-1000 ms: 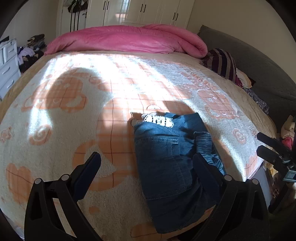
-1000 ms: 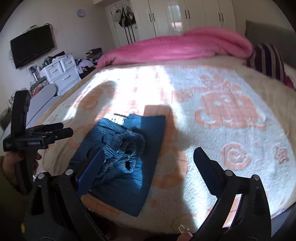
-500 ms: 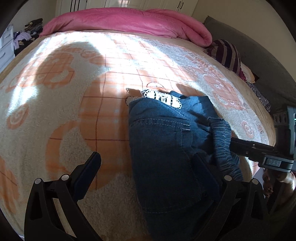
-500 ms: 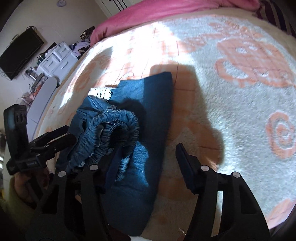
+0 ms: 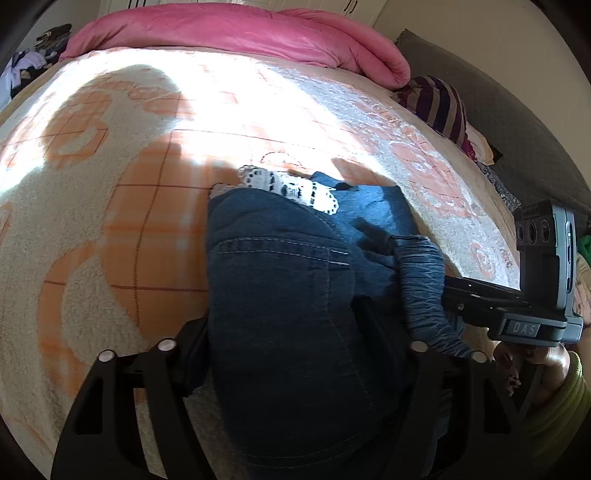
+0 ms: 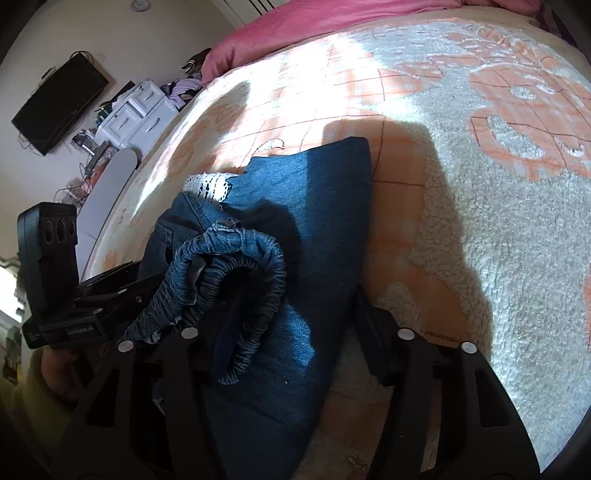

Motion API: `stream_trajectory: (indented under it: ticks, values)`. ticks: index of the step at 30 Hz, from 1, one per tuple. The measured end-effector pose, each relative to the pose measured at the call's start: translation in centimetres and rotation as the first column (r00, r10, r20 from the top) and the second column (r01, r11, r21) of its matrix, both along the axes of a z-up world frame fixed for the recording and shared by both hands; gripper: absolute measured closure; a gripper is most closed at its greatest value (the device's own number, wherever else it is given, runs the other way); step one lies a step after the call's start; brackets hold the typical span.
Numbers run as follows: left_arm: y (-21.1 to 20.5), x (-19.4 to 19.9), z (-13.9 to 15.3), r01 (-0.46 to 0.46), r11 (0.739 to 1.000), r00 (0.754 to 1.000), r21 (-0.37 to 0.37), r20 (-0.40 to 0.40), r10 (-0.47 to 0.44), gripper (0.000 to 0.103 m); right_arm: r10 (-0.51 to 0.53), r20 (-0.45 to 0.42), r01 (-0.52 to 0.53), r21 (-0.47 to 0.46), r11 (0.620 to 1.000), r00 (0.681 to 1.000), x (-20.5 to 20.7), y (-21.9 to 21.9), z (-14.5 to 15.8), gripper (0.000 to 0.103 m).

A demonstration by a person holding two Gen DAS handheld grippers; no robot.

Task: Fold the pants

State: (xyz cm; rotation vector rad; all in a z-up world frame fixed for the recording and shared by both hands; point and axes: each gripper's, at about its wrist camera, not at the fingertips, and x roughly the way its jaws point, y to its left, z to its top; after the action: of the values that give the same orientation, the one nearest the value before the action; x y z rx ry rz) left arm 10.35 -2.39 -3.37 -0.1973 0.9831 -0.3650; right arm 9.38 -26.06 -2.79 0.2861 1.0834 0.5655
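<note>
The denim pants (image 5: 280, 317) lie bunched near the front edge of the bed, on the cream and orange blanket (image 5: 92, 229), well short of the pink duvet (image 5: 236, 33) heaped at the far end. They are already doubled over, with a white lace trim (image 5: 291, 186) poking out at their far side and the gathered elastic waistband (image 6: 236, 269) curled up in a loop on top.

The left gripper (image 5: 280, 343) straddles the near part of the pants, its jaws closing with thick denim between them; I cannot tell whether the pads press yet. The right gripper (image 6: 291, 325) is closing too, one finger tucked in by the waistband loop, the other out over the blanket just beside the pants' edge, so the cloth sits between them but does not look pinched.

What worries me is the waistband. If the right jaws shut on that loop alone, lifting would drag out only the top layer and undo the fold beneath. The left side has the opposite risk: such a fat wad of denim may slip from the pads or come up unevenly. Being so near the bed's front edge, a lopsided pull could also slide the pants off it.
</note>
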Motion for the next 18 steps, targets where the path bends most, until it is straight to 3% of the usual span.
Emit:
stream_trajectory:
  ticks: [1,2,4,9,18]
  values:
    - [-0.1,-0.1,0.1,-0.003,1.0,1.0,-0.004,0.004,0.003,0.04,0.013,0.004,-0.013,0.004,1.0,1.0,-0.1,0.2,0.0,0.082]
    - [-0.3,-0.2,0.2,-0.004,1.0,1.0,-0.006,0.01,0.004,0.044,0.031,0.005,-0.031,0.017,0.999,1.0,-0.2,0.4,0.0,0.089]
    - [-0.6,-0.5,0.6,0.0,1.0,1.0,0.007,0.023,0.0,0.048,0.031,0.041,-0.031,-0.005,1.0,0.999,-0.7,0.9,0.4,0.093]
    - [-0.4,-1.1,2.0,0.005,1.0,0.999,0.004,0.053,-0.005,0.058,0.037,0.157,-0.026,-0.077,0.997,0.987,-2.3,2.5,2.8,0.095]
    - [0.1,0.1,6.3,-0.021,1.0,0.987,0.004,0.158,0.02,0.06,0.081,0.272,-0.054,-0.103,0.993,0.959,-0.4,4.0,6.7,0.095]
